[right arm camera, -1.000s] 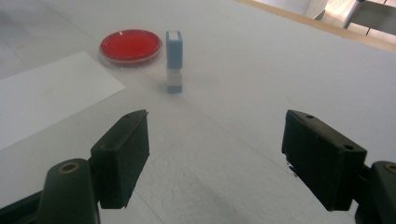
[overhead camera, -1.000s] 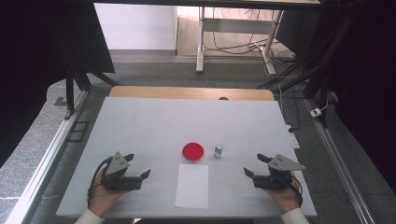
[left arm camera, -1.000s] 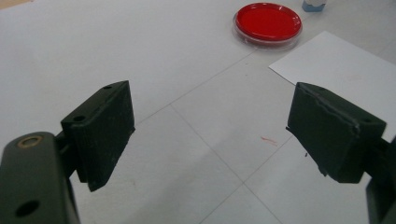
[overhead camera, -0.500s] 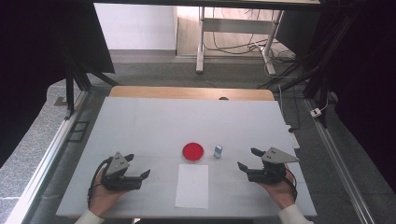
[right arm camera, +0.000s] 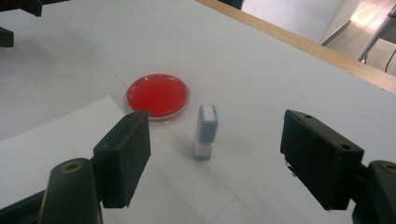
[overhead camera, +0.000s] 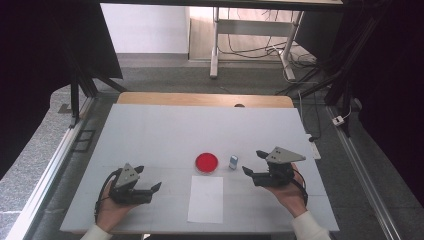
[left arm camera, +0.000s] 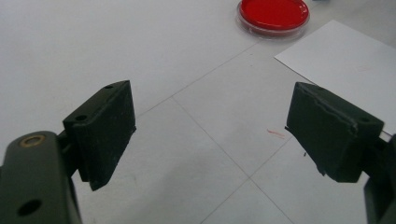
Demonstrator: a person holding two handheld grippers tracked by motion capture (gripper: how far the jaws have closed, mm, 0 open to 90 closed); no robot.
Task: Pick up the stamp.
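The small blue stamp [right arm camera: 206, 132] stands upright on the white table [overhead camera: 150, 135], its long axis vertical, just to the right of the red ink pad [overhead camera: 206, 162] and a little beyond the far right corner of the sheet of paper [overhead camera: 206, 199]. In the right gripper view it stands straight ahead between the two black jaws, nearer the left one, with bare table between it and the pads on both sides. The right gripper [overhead camera: 256, 164] is by far the nearer of the two: in the high view its tips point left toward the stamp from just beside it, jaws spread wide and holding nothing. The left gripper [overhead camera: 149, 180] rests well apart on the other side of the paper, its jaws likewise spread and empty, aimed across the table with the ink pad far ahead in its own view. To my eye, the coming move is a short forward reach by the right hand to close on the stamp's sides.
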